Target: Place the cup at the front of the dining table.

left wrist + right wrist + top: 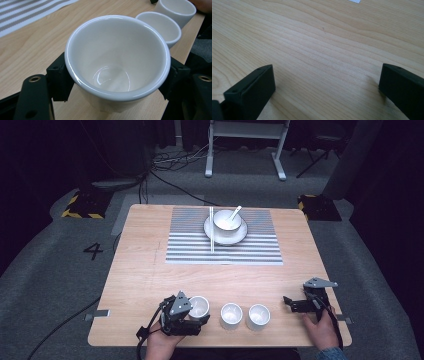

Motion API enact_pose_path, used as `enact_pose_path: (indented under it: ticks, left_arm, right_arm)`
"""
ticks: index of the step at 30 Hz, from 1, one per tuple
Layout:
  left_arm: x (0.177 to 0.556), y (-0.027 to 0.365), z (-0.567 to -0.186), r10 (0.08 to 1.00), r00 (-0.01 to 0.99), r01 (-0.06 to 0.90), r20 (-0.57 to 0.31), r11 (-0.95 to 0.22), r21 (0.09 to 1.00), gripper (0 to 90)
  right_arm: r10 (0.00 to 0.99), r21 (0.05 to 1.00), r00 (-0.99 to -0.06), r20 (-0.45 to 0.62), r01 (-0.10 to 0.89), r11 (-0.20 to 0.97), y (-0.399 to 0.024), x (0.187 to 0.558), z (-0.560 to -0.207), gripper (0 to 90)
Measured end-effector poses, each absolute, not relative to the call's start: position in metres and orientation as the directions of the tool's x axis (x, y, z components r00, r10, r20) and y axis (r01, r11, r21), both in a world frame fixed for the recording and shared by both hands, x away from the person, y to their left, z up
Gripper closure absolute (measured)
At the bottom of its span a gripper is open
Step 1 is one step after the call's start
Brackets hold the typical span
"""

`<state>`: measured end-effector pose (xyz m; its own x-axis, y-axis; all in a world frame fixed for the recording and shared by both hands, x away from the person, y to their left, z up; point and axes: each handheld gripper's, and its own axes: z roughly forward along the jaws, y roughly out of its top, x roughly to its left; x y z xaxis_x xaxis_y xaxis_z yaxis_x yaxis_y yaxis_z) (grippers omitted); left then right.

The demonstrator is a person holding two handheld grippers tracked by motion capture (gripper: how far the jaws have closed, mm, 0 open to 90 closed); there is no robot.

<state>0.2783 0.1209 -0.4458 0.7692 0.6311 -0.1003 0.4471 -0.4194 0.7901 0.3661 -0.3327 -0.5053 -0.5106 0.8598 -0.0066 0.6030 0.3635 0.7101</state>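
Three white cups stand in a row near the table's front edge. My left gripper is shut on the leftmost cup; in the left gripper view its black jaws press both sides of this empty cup. The middle cup and the right cup stand free, and both also appear in the left gripper view, the middle cup and the right cup at its top right. My right gripper is open low over bare wood near the right front corner, nothing between its jaws.
A striped placemat lies at the far middle of the table. On it sit a white plate with a bowl and spoon, and chopsticks beside them. Cables and a stand's feet are on the floor beyond.
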Motion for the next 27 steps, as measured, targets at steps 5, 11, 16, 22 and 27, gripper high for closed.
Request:
enact_pose_path:
  ticks: [5, 11, 16, 22, 27]
  left_arm:
    - [0.282, 0.126, -0.433, 0.619, 0.779, 0.436, -0.097, -0.425, 0.793, 26.6]
    - [0.288, 0.130, -0.420, 0.613, 0.785, 0.421, -0.086, -0.426, 0.801, 26.6]
    - [0.293, 0.132, -0.414, 0.610, 0.788, 0.417, -0.084, -0.428, 0.802, 26.6]
    - [0.301, 0.130, -0.403, 0.597, 0.799, 0.400, -0.071, -0.440, 0.804, 26.6]
    - [0.308, 0.126, -0.390, 0.590, 0.805, 0.382, -0.053, -0.448, 0.809, 26.7]
  right_arm:
    - [0.860, 0.710, -0.510, -0.006, 0.603, 0.363, -0.333, 0.366, -0.505, 0.6]
    - [0.860, 0.710, -0.511, -0.006, 0.603, 0.363, -0.333, 0.366, -0.505, 0.6]
    - [0.860, 0.710, -0.510, -0.006, 0.603, 0.363, -0.333, 0.366, -0.505, 0.6]
    - [0.860, 0.710, -0.510, -0.006, 0.603, 0.363, -0.333, 0.366, -0.505, 0.6]
    - [0.860, 0.710, -0.510, -0.006, 0.603, 0.363, -0.333, 0.366, -0.505, 0.6]
